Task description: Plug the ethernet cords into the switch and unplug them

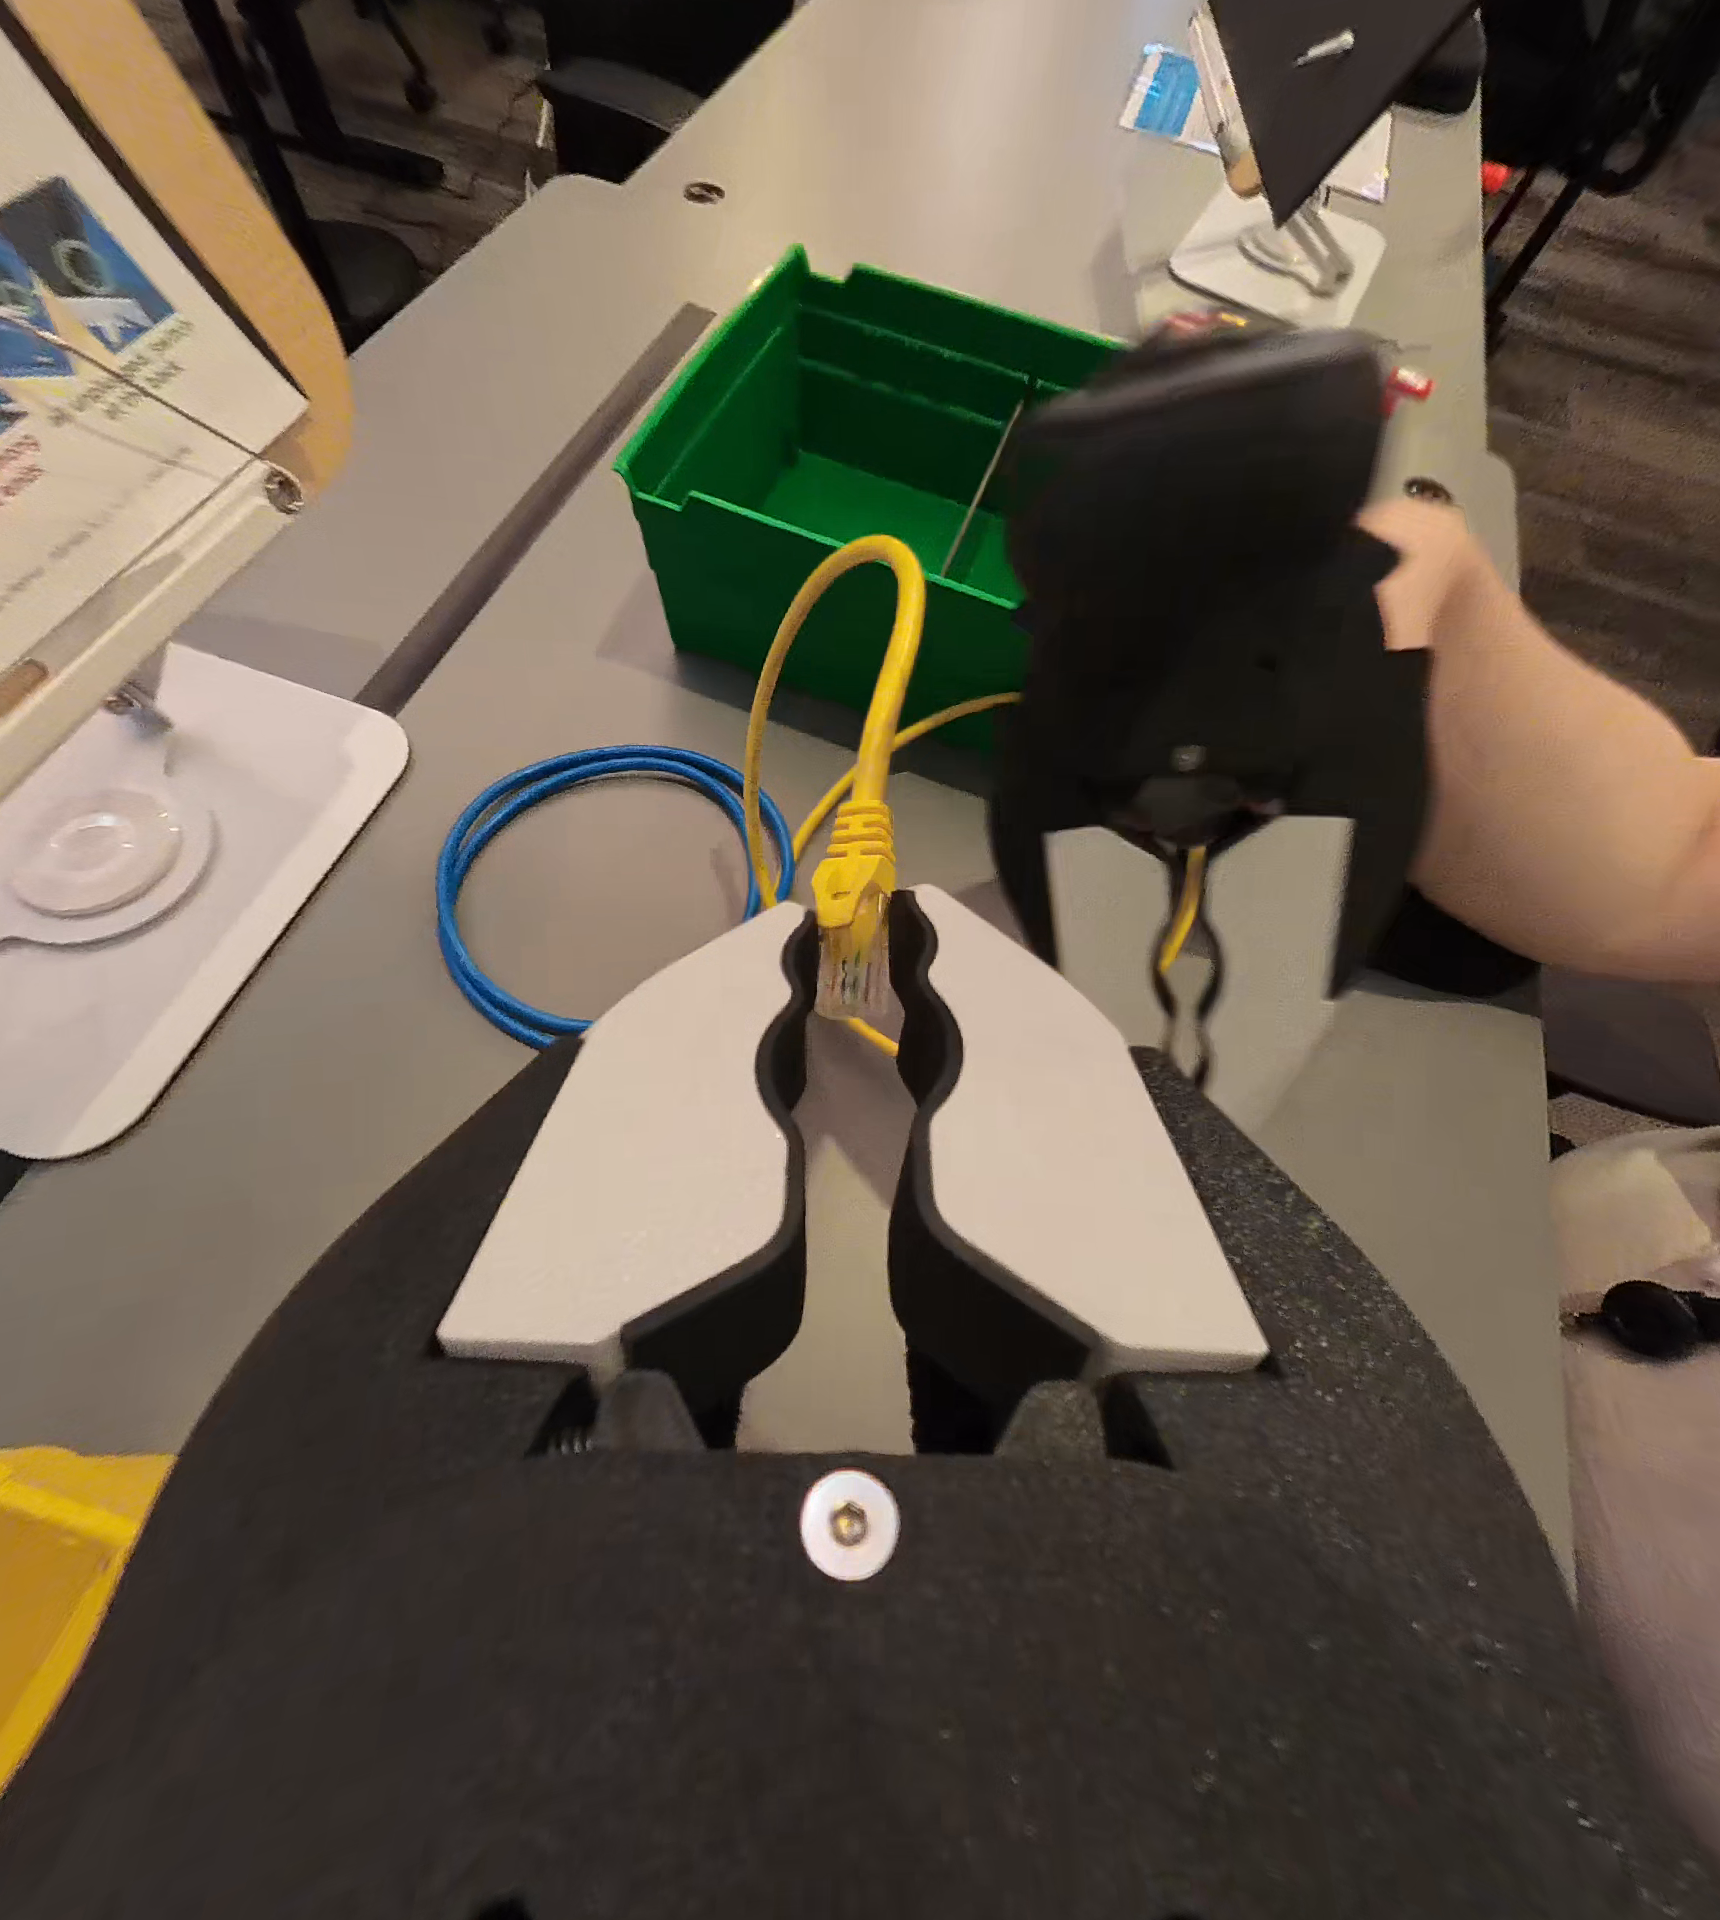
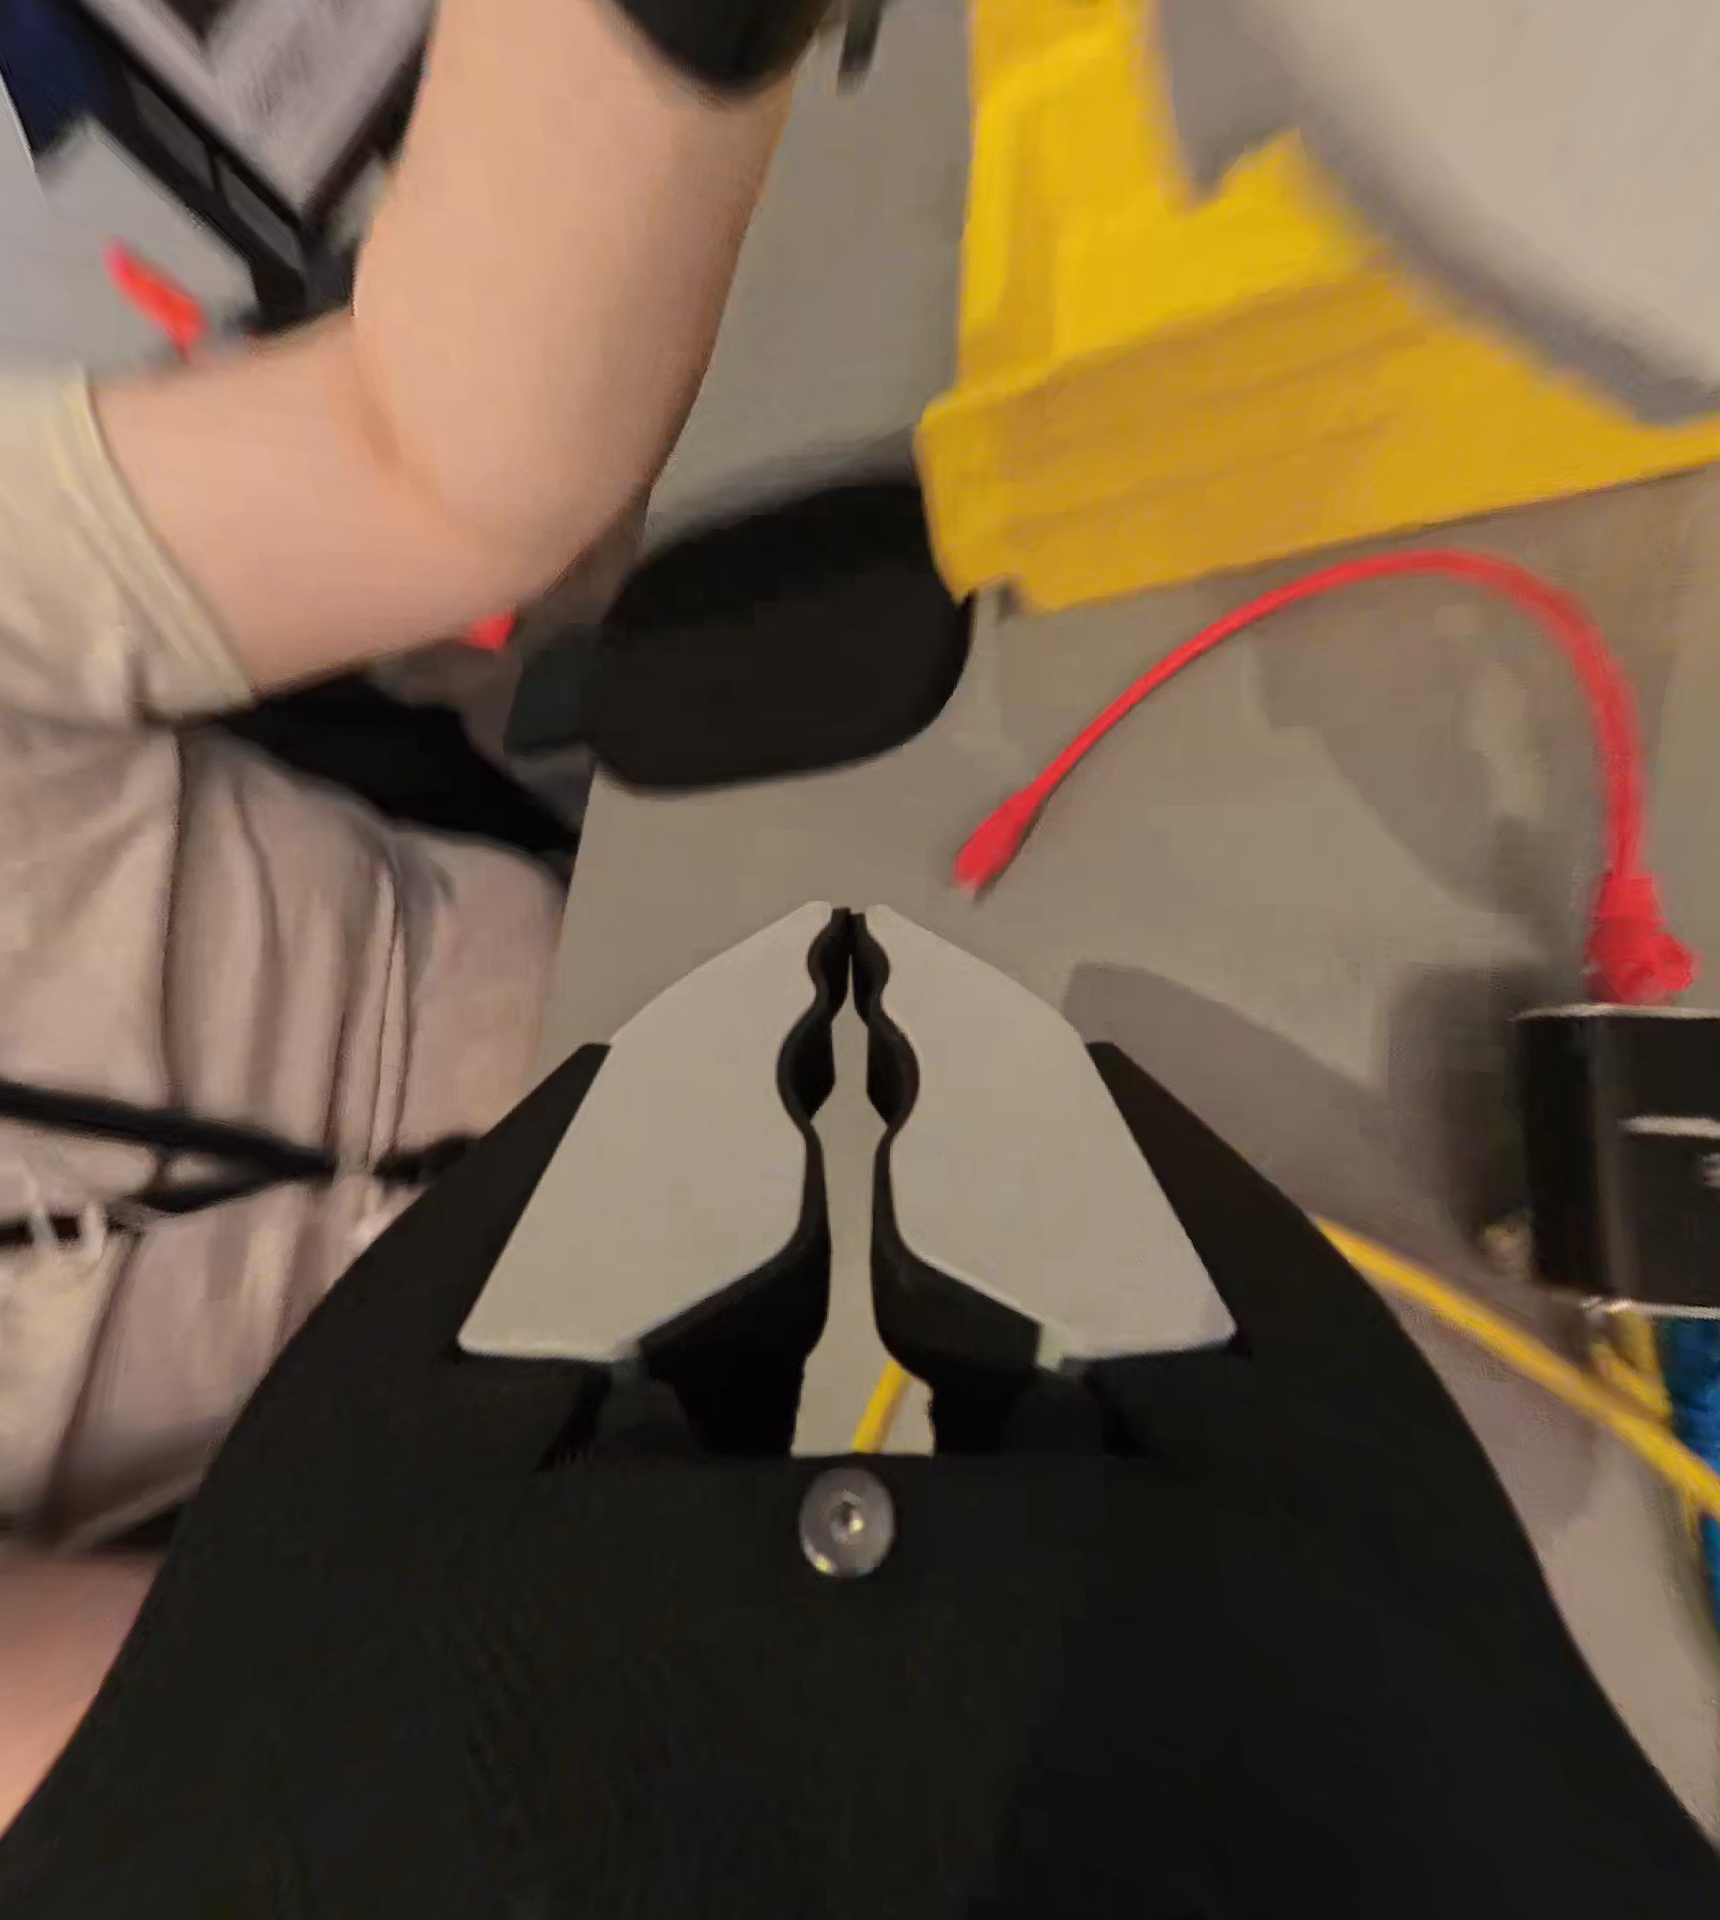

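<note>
Your left tool pinches the plug of the yellow cord at its tips, your right tool is pressed together; next, carry the plug to the switch, right of the right tool.

A green plastic bin stands open on the grey table, ribbed inside and with a thin rod leaning in it. To one side, a printed sheet in a clear stand rises from a white base — a yellow bin sits at the near edge. Farther back, a second stand — dark chairs beyond the table.
</note>
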Motion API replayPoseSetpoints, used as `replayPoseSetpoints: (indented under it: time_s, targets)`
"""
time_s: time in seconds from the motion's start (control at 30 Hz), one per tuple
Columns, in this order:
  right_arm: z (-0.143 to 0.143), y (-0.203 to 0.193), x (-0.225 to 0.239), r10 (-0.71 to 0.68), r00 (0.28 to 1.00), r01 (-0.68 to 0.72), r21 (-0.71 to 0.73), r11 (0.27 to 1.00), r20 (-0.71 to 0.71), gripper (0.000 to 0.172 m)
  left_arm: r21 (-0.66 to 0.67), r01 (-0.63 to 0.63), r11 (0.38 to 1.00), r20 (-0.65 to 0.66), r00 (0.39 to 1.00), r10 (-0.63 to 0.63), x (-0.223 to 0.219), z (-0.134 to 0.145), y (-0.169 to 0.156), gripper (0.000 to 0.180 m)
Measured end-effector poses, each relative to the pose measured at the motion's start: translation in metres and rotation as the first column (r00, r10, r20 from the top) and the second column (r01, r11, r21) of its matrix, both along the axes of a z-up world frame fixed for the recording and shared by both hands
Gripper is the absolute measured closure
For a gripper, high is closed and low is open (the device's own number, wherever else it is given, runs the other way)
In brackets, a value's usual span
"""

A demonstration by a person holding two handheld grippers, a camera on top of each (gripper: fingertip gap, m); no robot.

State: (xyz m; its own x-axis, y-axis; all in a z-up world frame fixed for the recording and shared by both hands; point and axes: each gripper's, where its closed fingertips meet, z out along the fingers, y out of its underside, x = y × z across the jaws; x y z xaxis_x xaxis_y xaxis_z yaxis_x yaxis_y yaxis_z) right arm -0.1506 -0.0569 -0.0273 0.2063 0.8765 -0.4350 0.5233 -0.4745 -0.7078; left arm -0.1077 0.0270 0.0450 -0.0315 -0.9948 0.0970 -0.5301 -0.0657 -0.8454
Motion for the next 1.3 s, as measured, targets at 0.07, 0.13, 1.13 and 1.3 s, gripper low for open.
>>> replayPoseSetpoints:
  time_s: [0.07, 0.13, 1.13, 1.3]
  targets:
    - [0.013, 0.035, 0.002, -0.128, 0.982, 0.144, 0.115, 0.983, -0.136, 0.171, -0.009, -0.009, 1.0, 0.015, 1.0, 0.009, -0.006, 0.005, 0.005, 0.168]
    - [0.03, 0.064, 0.01, -0.229, 0.939, 0.293, 0.251, 0.923, -0.255, 0.163, -0.001, -0.01, 1.0, 0.027, 1.0, 0.01, -0.012, 0.007, 0.006, 0.168]
    - [0.123, 0.039, 0.024, 0.058, 0.846, 0.497, 0.823, 0.274, -0.53, 0.159, -0.367, 0.257, 0.894, 0.409, 0.908, -0.093, -0.028, 0.037, -0.033, 0.12]
    - [0.129, 0.032, 0.025, 0.081, 0.856, 0.489, 0.851, 0.193, -0.51, 0.159, -0.489, 0.431, 0.758, 0.526, 0.839, -0.138, -0.017, 0.053, -0.056, 0.151]
